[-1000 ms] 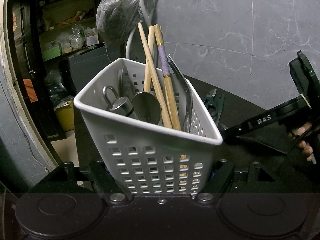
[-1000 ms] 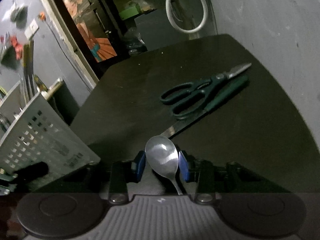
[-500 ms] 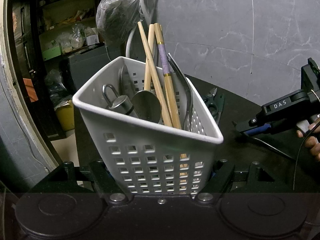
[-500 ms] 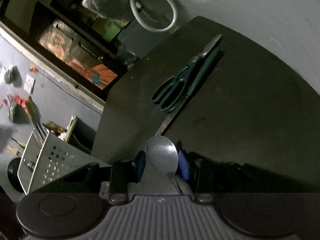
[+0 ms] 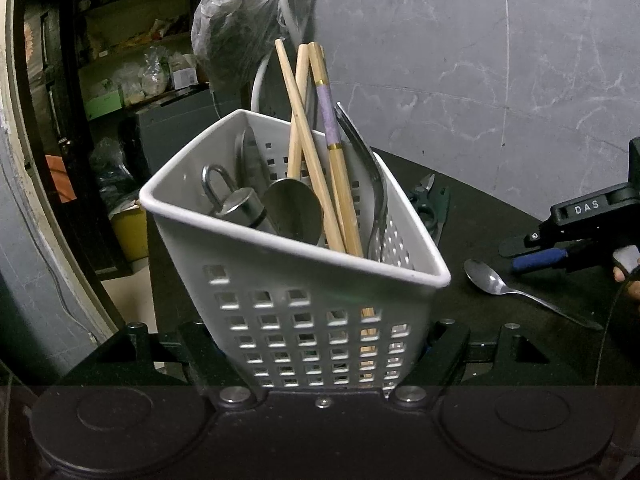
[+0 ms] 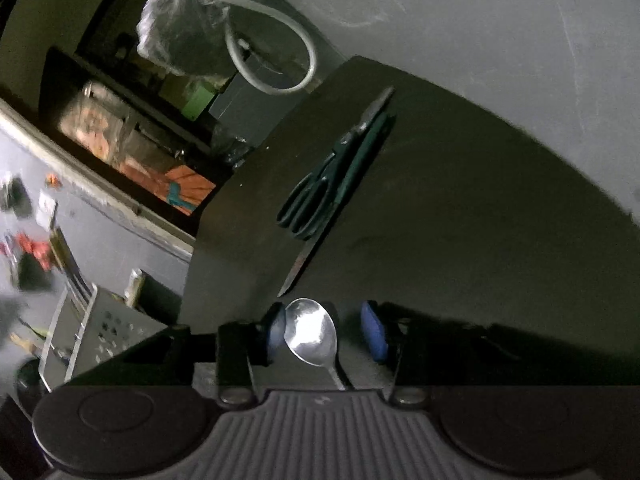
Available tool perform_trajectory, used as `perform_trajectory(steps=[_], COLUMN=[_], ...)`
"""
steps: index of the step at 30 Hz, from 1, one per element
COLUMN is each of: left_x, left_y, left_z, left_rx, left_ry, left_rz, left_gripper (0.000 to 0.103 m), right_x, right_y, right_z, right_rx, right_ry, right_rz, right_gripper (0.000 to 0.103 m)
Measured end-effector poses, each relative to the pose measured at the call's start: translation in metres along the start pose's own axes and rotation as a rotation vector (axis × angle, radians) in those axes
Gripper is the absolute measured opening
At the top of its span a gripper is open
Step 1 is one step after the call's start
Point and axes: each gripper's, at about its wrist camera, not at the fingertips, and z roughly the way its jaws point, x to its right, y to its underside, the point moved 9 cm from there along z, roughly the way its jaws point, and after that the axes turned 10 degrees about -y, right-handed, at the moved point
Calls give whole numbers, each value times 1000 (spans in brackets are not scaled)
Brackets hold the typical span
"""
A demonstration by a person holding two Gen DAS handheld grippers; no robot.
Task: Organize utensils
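My left gripper (image 5: 324,356) is shut on a white perforated utensil basket (image 5: 304,304) and holds it tilted. Wooden chopsticks (image 5: 316,152), a spoon (image 5: 294,210), a fork (image 5: 372,184) and a metal handle stand in the basket. My right gripper (image 6: 326,332) has its jaws apart, and a silver spoon (image 6: 310,332) lies between them, touching the left blue pad (image 6: 276,330). In the left wrist view that spoon (image 5: 486,278) sits below the right gripper (image 5: 540,258), above or on the dark table (image 5: 500,224).
Green-handled scissors (image 6: 332,176) and a knife (image 6: 304,256) lie on the dark table (image 6: 480,208) ahead of the right gripper. A grey marble wall (image 5: 480,60) backs the table. A plastic bag (image 5: 228,36) and a hose (image 6: 272,64) hang at the rear left.
The right gripper's jaws have opened from around the silver spoon, and the gripper has tipped further. The spoon has come into the left wrist view. The basket has barely moved.
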Motion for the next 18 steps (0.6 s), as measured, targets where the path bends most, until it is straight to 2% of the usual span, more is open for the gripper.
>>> perform_trajectory(steps=[3,7,9,10,14,18], left_x=[0,0,0,0,-1,0], left_y=[0,0,0,-1,-1,1], left_z=[1,1,1,1,2,1], left_rx=[1,0,0,0,1,3], left_ry=[3,3,3,1,-3,-6], left_rz=[4,5,5,4,0,-6], left_gripper=[79,79,79,79,79,79], right_x=[-14,-33,-41,-44,-57,-68], right_y=[0,2,3,5,13,22], right_z=[11,34,44,50,62,64], right_rx=[-70,-209,-272,-305,-380,-388], right_ry=[60,75,69,75,78,130], right_rz=[-174,-391,-507,-577,-721,-823], right_gripper=[55,55,48,37,36,36])
